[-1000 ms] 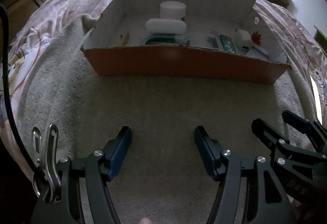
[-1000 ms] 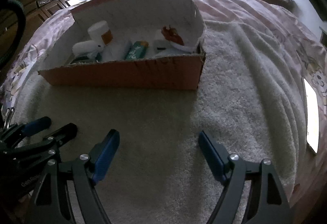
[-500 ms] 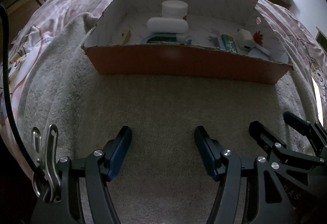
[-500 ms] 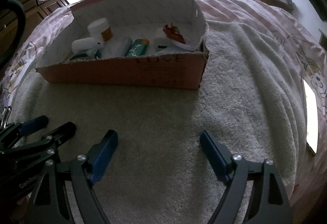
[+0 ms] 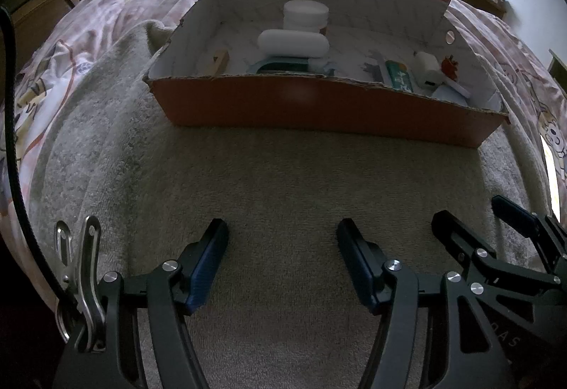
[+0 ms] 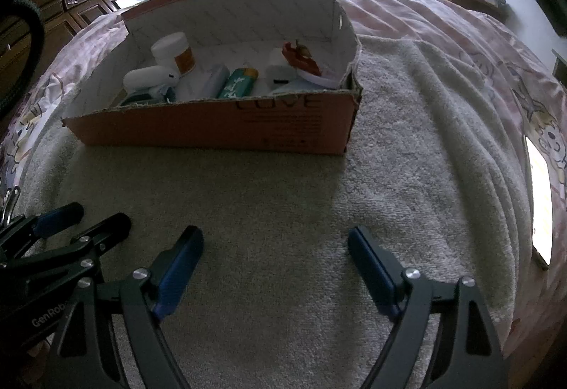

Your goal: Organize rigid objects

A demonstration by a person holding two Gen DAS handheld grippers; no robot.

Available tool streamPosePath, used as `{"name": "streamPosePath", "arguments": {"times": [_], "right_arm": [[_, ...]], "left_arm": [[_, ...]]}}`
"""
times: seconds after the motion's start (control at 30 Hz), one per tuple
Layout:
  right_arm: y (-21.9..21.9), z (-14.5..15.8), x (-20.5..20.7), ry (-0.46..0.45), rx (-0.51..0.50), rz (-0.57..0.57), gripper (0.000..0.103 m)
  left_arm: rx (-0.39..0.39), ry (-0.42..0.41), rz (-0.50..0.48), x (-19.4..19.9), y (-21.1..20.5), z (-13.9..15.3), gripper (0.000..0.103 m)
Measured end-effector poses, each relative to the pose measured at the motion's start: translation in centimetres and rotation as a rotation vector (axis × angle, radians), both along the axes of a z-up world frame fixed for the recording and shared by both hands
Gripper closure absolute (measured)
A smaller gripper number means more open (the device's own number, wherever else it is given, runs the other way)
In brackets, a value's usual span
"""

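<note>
Box (image 5: 319,105) front wall hides items' lower halves.

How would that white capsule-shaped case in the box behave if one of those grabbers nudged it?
The white capsule-shaped case looks smooth and rounded, so it would probably slip or roll rather than stay put. It seems to rest on other items in the cardboard box, so a nudge might topple it off.
</note>
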State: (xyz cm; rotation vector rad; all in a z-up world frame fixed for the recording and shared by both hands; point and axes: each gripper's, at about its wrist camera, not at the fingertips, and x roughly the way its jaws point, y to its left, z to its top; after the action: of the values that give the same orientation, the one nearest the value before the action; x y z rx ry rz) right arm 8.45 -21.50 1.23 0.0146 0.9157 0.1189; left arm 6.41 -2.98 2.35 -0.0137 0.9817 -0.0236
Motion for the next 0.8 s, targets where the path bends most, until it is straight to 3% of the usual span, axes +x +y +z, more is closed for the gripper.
{"name": "streamPosePath", "arguments": {"times": [0.8], "right_arm": [[-0.06,0.00,-0.01,-0.001,0.001,0.000,0.014]], "left_arm": [[-0.005,-0.002,0.005,-0.14,0.28,-0.20,0.037]]}}
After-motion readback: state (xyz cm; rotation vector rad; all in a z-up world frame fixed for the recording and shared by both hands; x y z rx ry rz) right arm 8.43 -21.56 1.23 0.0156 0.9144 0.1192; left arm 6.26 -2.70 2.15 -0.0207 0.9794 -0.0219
